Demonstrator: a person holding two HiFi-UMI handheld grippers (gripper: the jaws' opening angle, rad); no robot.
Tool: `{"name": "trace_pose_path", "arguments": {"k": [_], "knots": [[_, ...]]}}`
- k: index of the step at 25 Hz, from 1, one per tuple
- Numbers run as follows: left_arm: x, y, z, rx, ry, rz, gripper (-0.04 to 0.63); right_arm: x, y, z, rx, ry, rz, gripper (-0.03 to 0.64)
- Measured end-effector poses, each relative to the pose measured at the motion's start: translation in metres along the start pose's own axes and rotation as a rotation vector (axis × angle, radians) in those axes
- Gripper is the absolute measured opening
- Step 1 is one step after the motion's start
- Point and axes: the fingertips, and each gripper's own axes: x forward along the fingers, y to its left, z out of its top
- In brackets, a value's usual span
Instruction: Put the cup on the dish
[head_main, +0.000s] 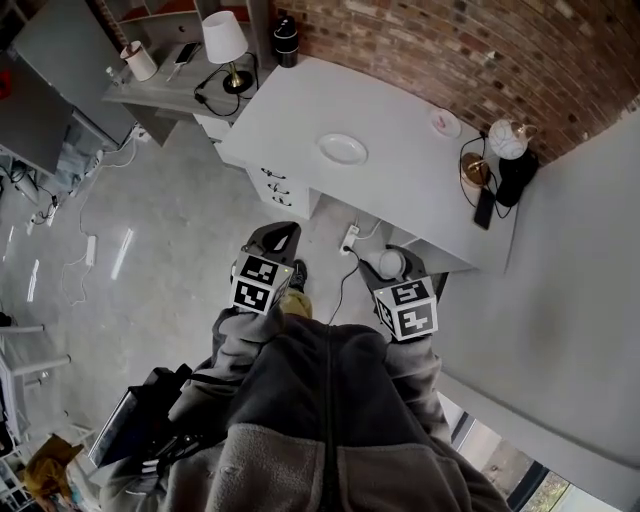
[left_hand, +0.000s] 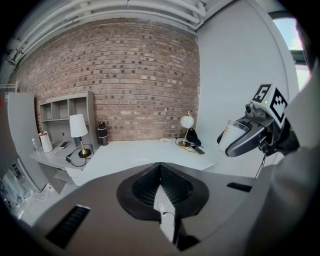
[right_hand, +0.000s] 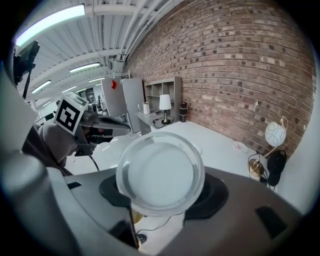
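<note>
A clear plastic cup (right_hand: 161, 172) fills the middle of the right gripper view, its mouth facing the camera. My right gripper (head_main: 394, 266) is shut on it and holds it in the air near the desk's front edge. The left gripper view catches the same cup (left_hand: 231, 134) from the side. A white oval dish (head_main: 343, 149) lies on the white desk (head_main: 400, 190), well ahead of both grippers. My left gripper (head_main: 281, 240) hangs over the floor left of the right one, its jaws together and nothing in them.
At the desk's far right stand a small pink dish (head_main: 446, 123), a globe lamp (head_main: 507, 140) and a dark phone (head_main: 484, 208). A table lamp (head_main: 225, 45) and a dark bottle (head_main: 286, 42) stand at the back left. Cables run on the floor under the desk.
</note>
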Motion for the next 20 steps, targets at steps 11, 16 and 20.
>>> {"name": "trace_pose_path", "arguments": {"k": [11,16,20], "knots": [[0.063,0.085,0.037,-0.006,0.04,-0.038,0.005,0.067,-0.041,0.074,0.044,0.004,-0.027,0.255],[0.088,0.115,0.042,-0.001,0.061,-0.071,0.005,0.095,-0.054,0.094,0.079,0.017,-0.053,0.255],[0.101,0.136,0.045,-0.003,0.074,-0.098,0.005,0.112,-0.057,0.109,0.094,0.031,-0.071,0.255]]}}
